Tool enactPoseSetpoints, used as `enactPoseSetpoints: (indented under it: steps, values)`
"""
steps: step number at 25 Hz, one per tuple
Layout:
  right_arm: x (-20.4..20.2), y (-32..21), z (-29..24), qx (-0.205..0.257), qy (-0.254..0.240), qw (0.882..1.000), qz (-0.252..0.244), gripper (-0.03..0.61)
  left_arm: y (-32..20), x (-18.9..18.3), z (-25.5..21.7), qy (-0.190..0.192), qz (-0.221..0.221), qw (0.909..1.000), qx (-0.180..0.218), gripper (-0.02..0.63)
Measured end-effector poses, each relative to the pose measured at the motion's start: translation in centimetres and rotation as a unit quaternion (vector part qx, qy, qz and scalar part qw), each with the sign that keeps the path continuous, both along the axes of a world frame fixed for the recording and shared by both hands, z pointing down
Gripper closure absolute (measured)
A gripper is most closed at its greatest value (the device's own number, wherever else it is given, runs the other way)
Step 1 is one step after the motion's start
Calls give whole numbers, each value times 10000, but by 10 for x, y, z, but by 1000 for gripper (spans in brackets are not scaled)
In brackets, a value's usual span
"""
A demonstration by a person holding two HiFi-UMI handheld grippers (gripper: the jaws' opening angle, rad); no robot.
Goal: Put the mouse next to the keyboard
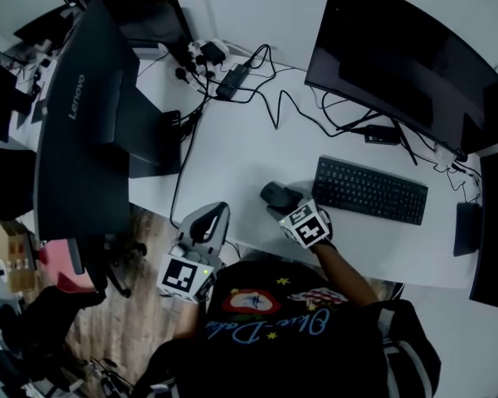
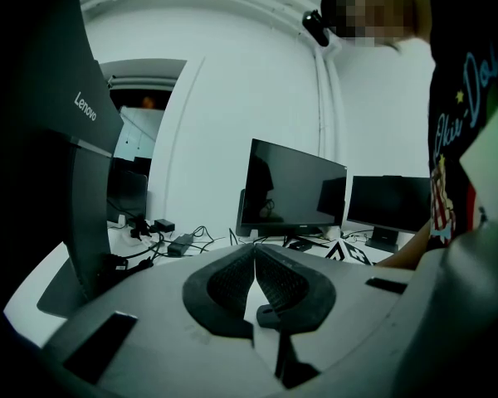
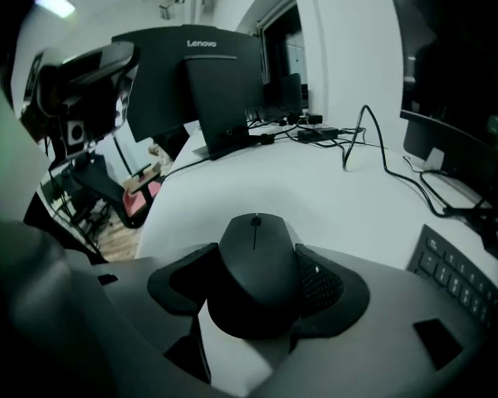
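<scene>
1. The counter (image 1: pixel 249 148) fills the middle of the head view. One monitor (image 1: pixel 398 56) stands at upper right, and a Lenovo monitor (image 1: pixel 79 131) stands at left.
2. The keyboard (image 1: pixel 369 191) lies right of centre, near the counter's front edge.
3. The left gripper (image 2: pixel 255 251) hangs at lower centre-left of the head view, off the counter's edge. Its jaws are pressed together with nothing between them.
4. The right gripper (image 1: pixel 284 201) sits just left of the keyboard's left end, its jaws clamped on the mouse's sides.
5. The mouse (image 3: pixel 256 259) is near the keyboard's left end, a small gap apart. I cannot tell whether it rests on the counter or hangs just above it.
6. The task looks nearly done, since the mouse is already beside the keyboard. What is left is probably to seat it on the counter, open the right gripper and draw back.
</scene>
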State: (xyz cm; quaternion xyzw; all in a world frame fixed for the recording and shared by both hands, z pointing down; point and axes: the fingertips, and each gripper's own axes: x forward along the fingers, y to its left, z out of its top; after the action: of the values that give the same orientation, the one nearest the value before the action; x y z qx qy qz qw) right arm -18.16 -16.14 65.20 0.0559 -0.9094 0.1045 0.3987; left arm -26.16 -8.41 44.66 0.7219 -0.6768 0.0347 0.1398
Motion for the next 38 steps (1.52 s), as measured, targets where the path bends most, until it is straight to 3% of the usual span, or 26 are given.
enactPoseSetpoints:
  steps: [3, 16, 25, 33, 38]
  values:
    - [2, 1, -13, -233, -292, 9988, 307, 307, -4, 0, 5, 15, 110, 9999, -36, 609]
    - [33, -23, -73, -36, -798, 9859, 1472, 307, -55, 13, 17, 168, 1219, 9924, -3, 609]
    - [84, -47, -100, 586, -904, 9568, 2699, 308, -95, 39, 24, 92, 2311, 9728, 102, 609]
    - [134, -56, -115, 891, -938, 9323, 3377, 307, -103, 67, 31, 72, 2731, 9620, 39, 609]
    - [171, -76, -126, 1014, -966, 9252, 3527, 308, -111, 91, 22, -4, 2689, 9632, -33, 609]
